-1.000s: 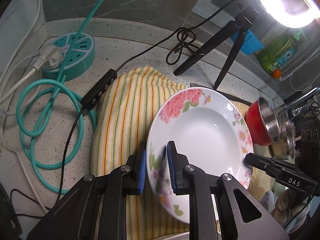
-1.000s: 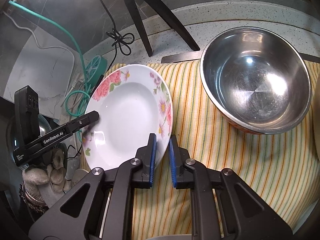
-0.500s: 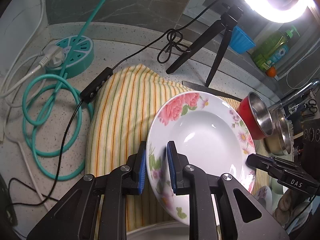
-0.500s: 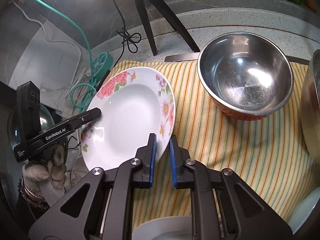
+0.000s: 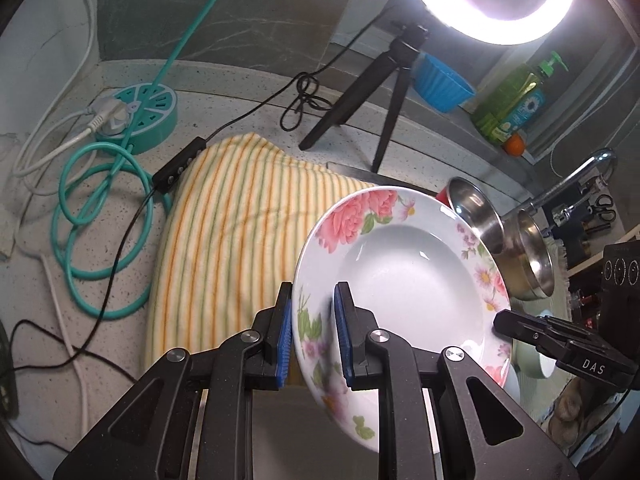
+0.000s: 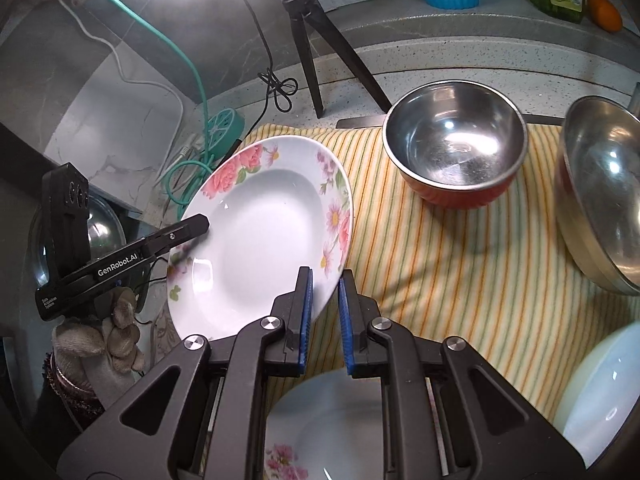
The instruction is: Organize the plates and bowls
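Two grippers pinch one glossy floral plate (image 6: pixel 264 232) by opposite rims, tilted above the striped cloth (image 6: pixel 460 264): left gripper (image 5: pixel 312 336) near-left, right gripper (image 6: pixel 324 316) near-right. Far right sits a round steel bowl (image 6: pixel 454 148).

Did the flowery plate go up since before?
Yes. The floral plate, held by both claws, rose and pulled back from the steel bowl on the striped cloth.

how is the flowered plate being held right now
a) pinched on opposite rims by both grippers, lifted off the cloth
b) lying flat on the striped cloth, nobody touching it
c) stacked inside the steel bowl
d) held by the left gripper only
a: the left gripper clamps one rim of the flowered plate and the right gripper the opposite rim, tilted above the striped cloth.
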Demonstrator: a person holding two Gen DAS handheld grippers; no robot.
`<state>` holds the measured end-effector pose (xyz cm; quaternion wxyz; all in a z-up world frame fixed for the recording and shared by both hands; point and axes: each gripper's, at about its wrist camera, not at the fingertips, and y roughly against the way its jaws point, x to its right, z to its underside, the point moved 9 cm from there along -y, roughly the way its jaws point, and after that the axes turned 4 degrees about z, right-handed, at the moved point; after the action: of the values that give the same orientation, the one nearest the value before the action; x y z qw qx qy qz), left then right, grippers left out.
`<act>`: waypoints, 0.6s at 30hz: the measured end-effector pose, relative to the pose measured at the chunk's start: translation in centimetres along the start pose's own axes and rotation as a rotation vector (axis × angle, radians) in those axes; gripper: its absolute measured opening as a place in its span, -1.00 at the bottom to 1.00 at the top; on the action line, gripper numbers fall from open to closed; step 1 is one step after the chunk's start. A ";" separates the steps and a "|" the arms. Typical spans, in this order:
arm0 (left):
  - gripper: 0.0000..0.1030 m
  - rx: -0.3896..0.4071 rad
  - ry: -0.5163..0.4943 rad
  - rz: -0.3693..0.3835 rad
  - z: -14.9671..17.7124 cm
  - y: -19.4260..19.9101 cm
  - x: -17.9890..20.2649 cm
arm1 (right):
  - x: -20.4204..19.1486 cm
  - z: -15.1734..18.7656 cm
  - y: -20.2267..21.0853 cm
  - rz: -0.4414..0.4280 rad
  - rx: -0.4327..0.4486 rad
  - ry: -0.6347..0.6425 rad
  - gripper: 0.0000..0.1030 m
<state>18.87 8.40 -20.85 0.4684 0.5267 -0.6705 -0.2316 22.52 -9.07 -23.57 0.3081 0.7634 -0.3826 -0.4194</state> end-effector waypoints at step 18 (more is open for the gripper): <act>-0.66 -0.005 -0.035 0.076 7.8 2.3 7.6 | 3.7 8.8 7.1 0.048 -0.023 0.015 -0.74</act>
<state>10.87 0.72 -19.66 0.4664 0.4955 -0.6976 -0.2243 13.81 -17.20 -23.54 0.3298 0.7536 -0.3936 -0.4104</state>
